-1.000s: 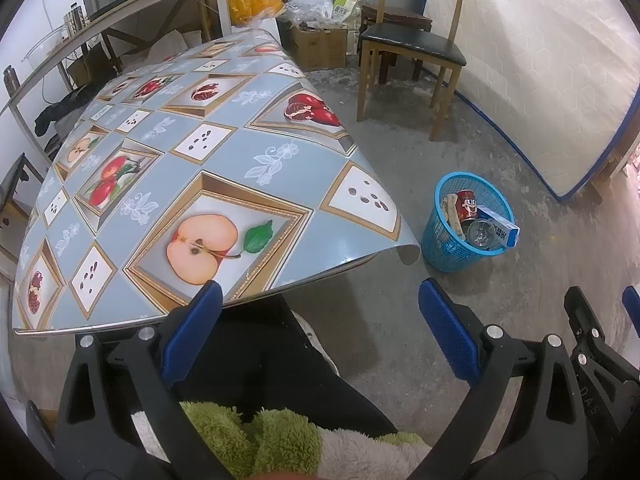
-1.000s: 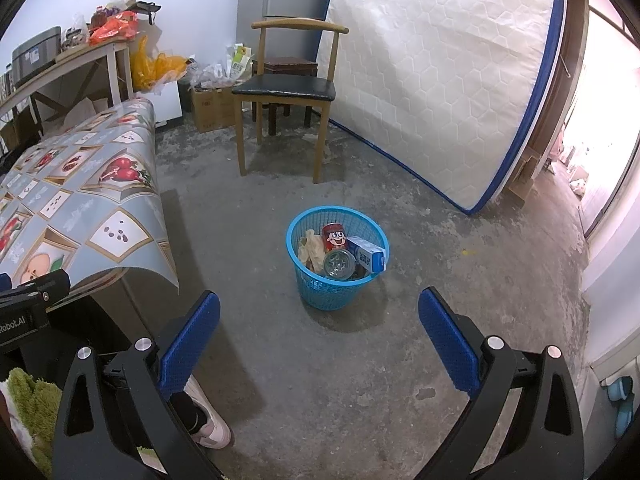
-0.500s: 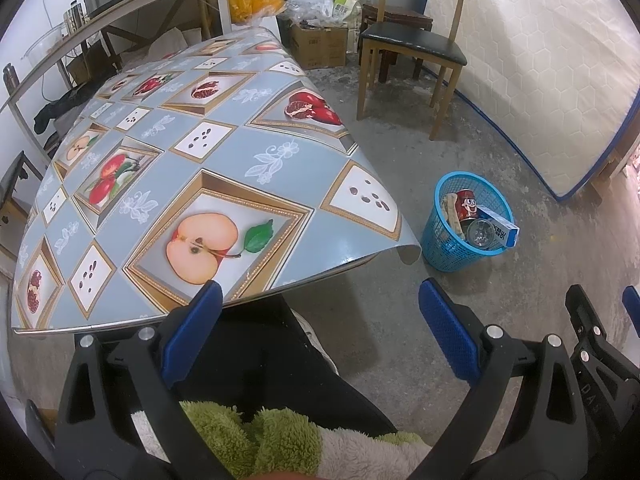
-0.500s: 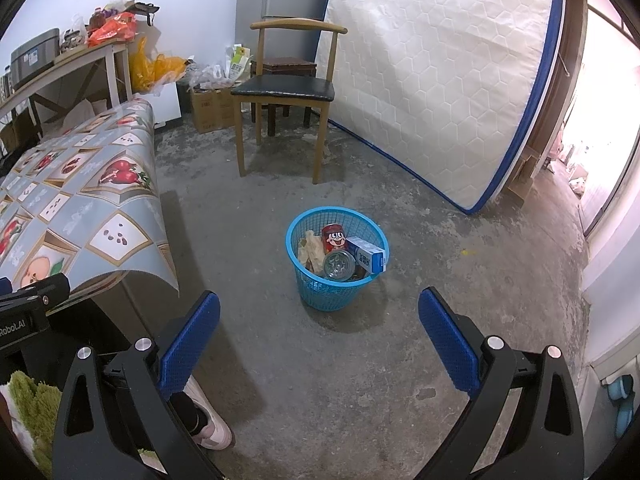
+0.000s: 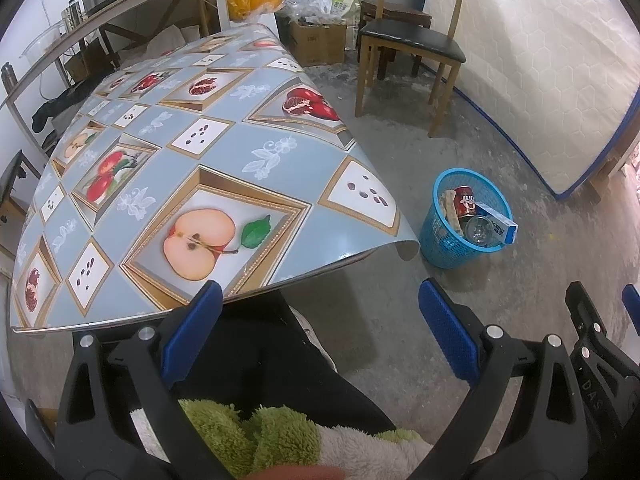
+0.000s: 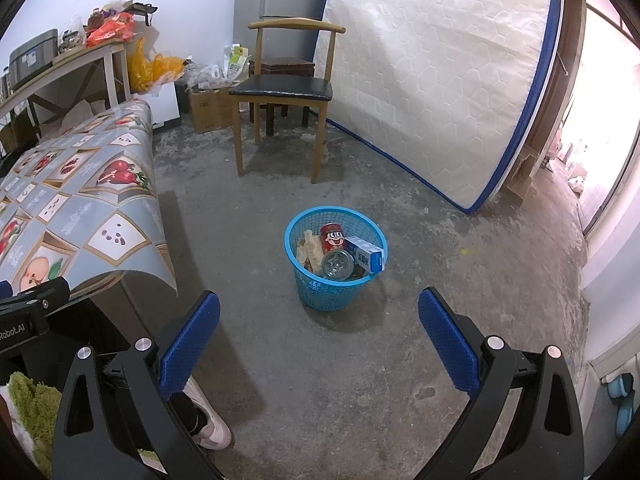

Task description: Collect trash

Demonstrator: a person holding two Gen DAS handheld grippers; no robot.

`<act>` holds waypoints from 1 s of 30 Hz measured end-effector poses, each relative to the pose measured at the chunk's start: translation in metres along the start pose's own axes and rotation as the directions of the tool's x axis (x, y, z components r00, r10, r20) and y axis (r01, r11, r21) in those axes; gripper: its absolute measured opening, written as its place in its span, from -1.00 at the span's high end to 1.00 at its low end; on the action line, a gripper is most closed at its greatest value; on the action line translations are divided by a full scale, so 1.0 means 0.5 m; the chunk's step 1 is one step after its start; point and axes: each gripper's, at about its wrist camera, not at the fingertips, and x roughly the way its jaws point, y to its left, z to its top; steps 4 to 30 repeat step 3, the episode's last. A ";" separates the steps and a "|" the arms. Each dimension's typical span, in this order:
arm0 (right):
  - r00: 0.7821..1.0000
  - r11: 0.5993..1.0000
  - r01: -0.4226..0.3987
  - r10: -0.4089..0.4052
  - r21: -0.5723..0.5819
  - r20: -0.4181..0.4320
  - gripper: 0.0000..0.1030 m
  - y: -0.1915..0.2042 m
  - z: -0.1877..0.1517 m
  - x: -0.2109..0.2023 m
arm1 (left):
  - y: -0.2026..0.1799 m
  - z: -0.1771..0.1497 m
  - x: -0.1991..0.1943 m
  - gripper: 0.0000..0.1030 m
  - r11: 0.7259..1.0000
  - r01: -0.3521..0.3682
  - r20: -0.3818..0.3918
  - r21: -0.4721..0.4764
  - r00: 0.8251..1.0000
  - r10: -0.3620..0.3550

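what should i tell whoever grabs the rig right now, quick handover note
Left hand-held gripper: open, empty, held low at the near edge of the table.
Right hand-held gripper: open, empty, facing the blue basket on the floor.
In the basket: red can, blue-and-white box, clear round container, a crumpled wrapper.
Done: that trash is binned. Left: no loose trash shows on the tablecloth or visible floor; check elsewhere.

The left wrist view looks forward and down between its fingers (image 5: 192, 340), near the table (image 5: 200, 184) edge. The right wrist view faces the floor ahead, the basket (image 6: 335, 280) just beyond its fingers (image 6: 190, 344). Both share basket (image 5: 444, 240), chair (image 5: 412, 40), mattress (image 6: 432, 80) and table corner.
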 end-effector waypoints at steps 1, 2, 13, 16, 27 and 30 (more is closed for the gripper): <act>1.000 1.000 0.000 0.000 0.001 0.001 -0.87 0.000 0.000 0.000 | 0.000 -0.001 0.000 -0.84 1.000 0.001 -0.001 -0.001 1.000 -0.001; 1.000 1.000 -0.001 0.001 0.001 0.002 -0.87 -0.001 -0.001 0.000 | 0.001 0.001 0.000 -0.84 1.000 0.001 -0.001 -0.001 1.000 -0.001; 1.000 1.000 -0.001 0.001 0.000 0.002 -0.87 0.000 -0.001 0.001 | 0.001 0.000 0.000 -0.84 1.000 0.002 -0.002 -0.001 1.000 -0.002; 1.000 1.000 -0.001 0.001 0.000 0.002 -0.87 0.000 -0.001 0.001 | 0.001 0.000 0.000 -0.84 1.000 0.002 -0.002 -0.001 1.000 -0.002; 1.000 1.000 -0.001 0.001 0.000 0.002 -0.87 0.000 -0.001 0.001 | 0.001 0.000 0.000 -0.84 1.000 0.002 -0.002 -0.001 1.000 -0.002; 1.000 1.000 -0.001 0.001 0.000 0.002 -0.87 0.000 -0.001 0.001 | 0.001 0.000 0.000 -0.84 1.000 0.002 -0.002 -0.001 1.000 -0.002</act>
